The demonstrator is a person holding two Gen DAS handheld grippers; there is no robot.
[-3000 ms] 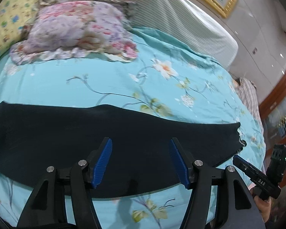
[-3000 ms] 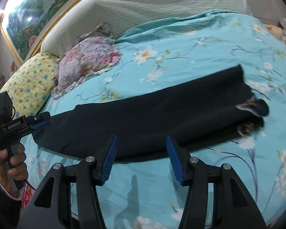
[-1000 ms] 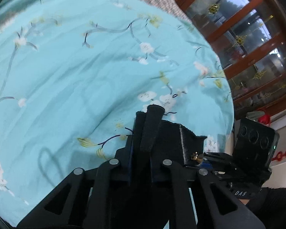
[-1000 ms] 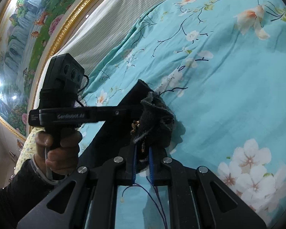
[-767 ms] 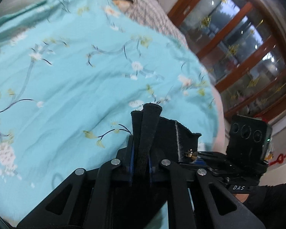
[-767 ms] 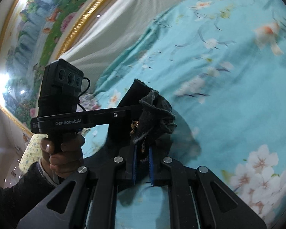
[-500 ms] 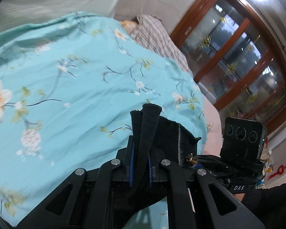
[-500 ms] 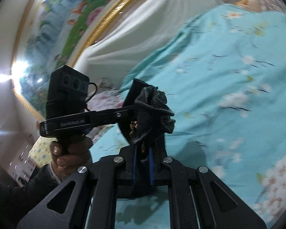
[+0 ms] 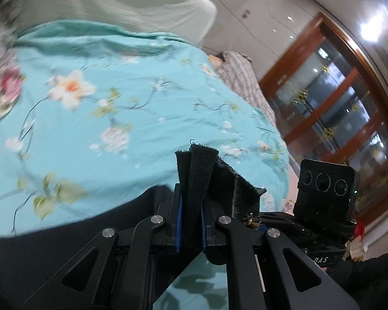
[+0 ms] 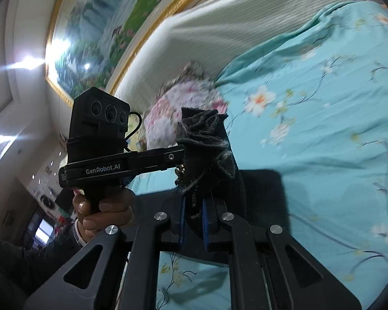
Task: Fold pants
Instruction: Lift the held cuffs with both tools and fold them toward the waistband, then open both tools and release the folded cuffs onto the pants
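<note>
The black pants (image 9: 64, 232) hang from both grippers, lifted above the turquoise floral bedspread (image 9: 116, 98). My left gripper (image 9: 190, 222) is shut on a folded black edge of the pants that sticks up between its blue pads. My right gripper (image 10: 192, 222) is shut on a bunched, frayed end of the pants (image 10: 204, 144). The two grippers are close together, side by side. The right gripper's body shows in the left wrist view (image 9: 326, 196). The left gripper's body shows in the right wrist view (image 10: 101, 142), held in a hand. The rest of the pants drapes down onto the bed.
A pink floral pillow (image 10: 183, 103) lies at the head of the bed by a striped white headboard cover (image 10: 232, 25). A gold-framed painting (image 10: 111, 38) hangs above. A plaid cloth (image 9: 243, 77) lies at the bed's far side, near a wood-and-glass cabinet (image 9: 336, 108).
Both grippers were open over the flat pants three seconds ago; now both are shut on one end of it. Over the last second they have risen and tilted up, lifting the fabric.
</note>
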